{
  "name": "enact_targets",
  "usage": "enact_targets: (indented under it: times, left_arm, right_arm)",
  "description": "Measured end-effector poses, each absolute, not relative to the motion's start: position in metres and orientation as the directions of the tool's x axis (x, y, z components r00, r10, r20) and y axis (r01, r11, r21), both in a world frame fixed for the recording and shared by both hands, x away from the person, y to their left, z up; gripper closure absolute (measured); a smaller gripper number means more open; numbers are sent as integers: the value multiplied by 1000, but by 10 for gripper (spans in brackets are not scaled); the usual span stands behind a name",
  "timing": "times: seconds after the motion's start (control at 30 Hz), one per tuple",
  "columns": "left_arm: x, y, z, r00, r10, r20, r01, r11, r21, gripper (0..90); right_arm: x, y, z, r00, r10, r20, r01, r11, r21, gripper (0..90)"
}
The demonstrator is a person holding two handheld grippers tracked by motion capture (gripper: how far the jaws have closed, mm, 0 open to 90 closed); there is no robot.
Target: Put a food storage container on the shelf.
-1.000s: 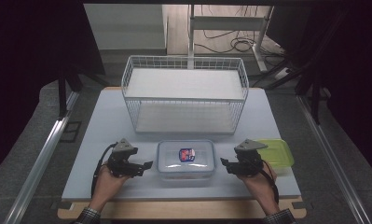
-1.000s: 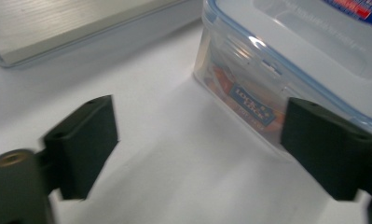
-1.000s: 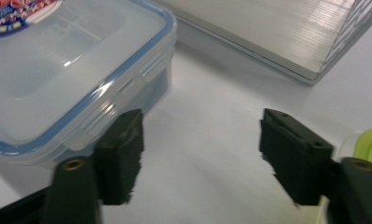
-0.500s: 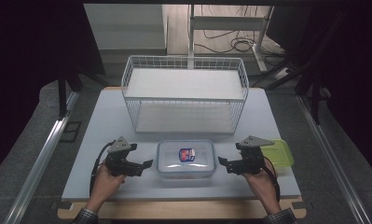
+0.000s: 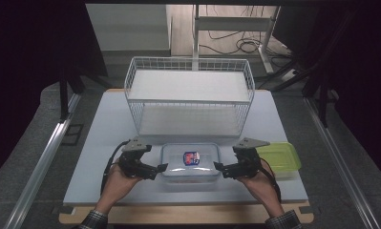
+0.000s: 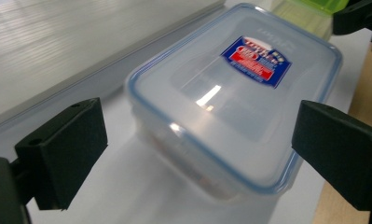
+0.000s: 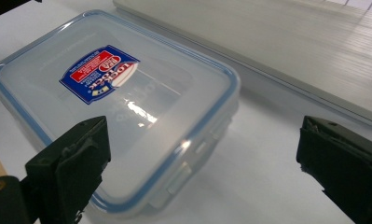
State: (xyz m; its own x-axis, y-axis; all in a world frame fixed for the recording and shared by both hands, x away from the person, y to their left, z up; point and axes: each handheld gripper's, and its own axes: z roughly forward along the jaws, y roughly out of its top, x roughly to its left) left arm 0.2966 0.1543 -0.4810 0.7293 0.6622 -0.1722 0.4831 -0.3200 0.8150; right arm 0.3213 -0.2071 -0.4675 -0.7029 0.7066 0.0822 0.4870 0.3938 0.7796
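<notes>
A clear plastic container with a blue-rimmed lid and a red and blue label lies flat on the white table top, near its front edge. My left gripper sits at the container's left end and my right gripper at its right end, both pointing inward. In the left gripper view the left gripper is open, its jaws just widened, with the container's near end between them untouched. The right gripper has likewise just been opening, and its jaws stand clear of the container.
A white wire basket with a pale shelf stands behind the container at mid table. A green-lidded box rests right of my right hand. The table's wooden front edge lies close below both hands.
Both grippers' jaws have spread wider. The left hand has lifted slightly beside the container. The container has not moved.
</notes>
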Motion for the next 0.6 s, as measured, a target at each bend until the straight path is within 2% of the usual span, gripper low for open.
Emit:
enact_targets:
  times: [0.13,0.27,0.43,0.6]
  left_arm:
    - [302,145,-482,737,652,-178,494,-340,800,33]
    - [309,142,-489,727,647,-231,542,-334,771,32]
    - [321,136,-495,723,635,-273,580,-342,740,23]
    - [326,135,-506,713,617,-333,618,-330,714,4]
  right_arm:
    - [323,-198,-468,-712,696,92,492,400,773,19]
    - [325,-191,-469,-718,687,117,532,432,728,57]
    - [335,-191,-475,-711,675,195,580,407,705,79]
    - [346,-193,-487,-696,653,299,641,376,670,53]
